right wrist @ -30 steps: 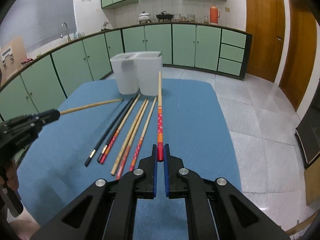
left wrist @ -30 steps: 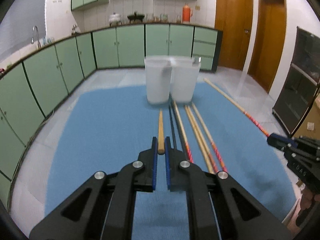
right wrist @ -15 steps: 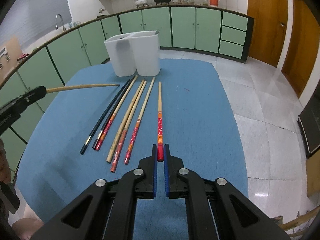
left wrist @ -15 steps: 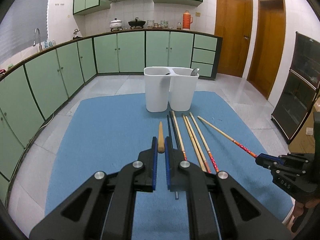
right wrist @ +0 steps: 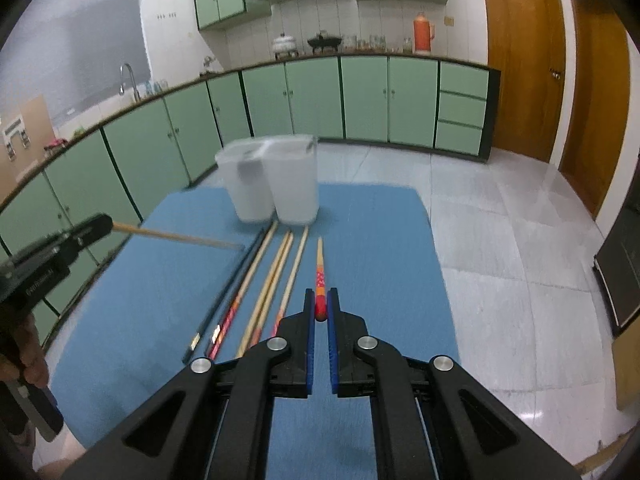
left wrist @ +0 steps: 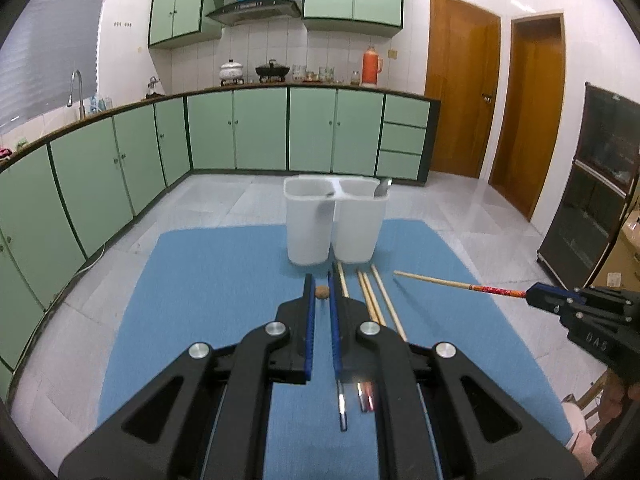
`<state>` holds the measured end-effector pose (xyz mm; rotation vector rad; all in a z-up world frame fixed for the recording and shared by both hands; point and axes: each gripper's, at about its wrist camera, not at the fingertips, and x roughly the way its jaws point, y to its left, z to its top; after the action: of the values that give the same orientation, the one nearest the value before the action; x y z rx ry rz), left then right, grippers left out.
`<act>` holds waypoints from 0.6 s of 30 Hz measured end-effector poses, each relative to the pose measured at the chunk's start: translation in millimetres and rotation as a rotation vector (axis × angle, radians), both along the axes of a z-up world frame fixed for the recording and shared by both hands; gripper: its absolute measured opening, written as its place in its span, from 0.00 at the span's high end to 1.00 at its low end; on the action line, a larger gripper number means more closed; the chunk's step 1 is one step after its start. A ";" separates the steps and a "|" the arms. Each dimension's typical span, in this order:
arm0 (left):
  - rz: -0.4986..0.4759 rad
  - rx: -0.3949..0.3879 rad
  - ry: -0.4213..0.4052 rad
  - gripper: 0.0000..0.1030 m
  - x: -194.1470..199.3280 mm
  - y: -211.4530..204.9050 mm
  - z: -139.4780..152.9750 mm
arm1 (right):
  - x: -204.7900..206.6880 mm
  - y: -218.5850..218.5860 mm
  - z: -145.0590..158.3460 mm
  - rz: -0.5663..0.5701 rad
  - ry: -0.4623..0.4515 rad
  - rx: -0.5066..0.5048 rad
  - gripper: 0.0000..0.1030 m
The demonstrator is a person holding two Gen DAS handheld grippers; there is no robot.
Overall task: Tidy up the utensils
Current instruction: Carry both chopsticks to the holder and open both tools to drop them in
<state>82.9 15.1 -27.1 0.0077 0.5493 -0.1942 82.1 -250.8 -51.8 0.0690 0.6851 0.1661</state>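
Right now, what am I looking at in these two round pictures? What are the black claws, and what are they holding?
There is no robot here: a person holds a hand tool with a two-finger gripper in each hand. Each tool carries a wide-angle camera that looks along its fingers, so each picture is one tool's own view. The left gripper is shut on a plain wooden chopstick. The right gripper is shut on a chopstick with a red patterned end. Each tool also shows at the edge of the other's picture. More chopsticks lie side by side on a blue mat, in front of a white two-part holder.
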 end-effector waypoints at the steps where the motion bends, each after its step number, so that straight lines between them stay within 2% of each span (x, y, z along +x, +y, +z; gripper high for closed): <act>1: -0.001 -0.002 -0.011 0.94 1.9 -0.1 4.2 | 2.8 -0.9 7.0 0.002 -0.015 0.004 0.94; 8: 0.004 -0.020 -0.054 0.94 17.3 1.3 26.2 | 17.9 -3.6 42.4 0.018 -0.083 0.016 0.94; 18: 0.020 -0.061 -0.211 0.94 18.3 11.5 86.7 | 11.9 -16.8 92.5 0.072 -0.176 0.051 0.94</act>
<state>101.2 26.5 59.7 -0.0358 0.3326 -0.1878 94.0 -267.5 40.7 0.0778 0.5077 0.2557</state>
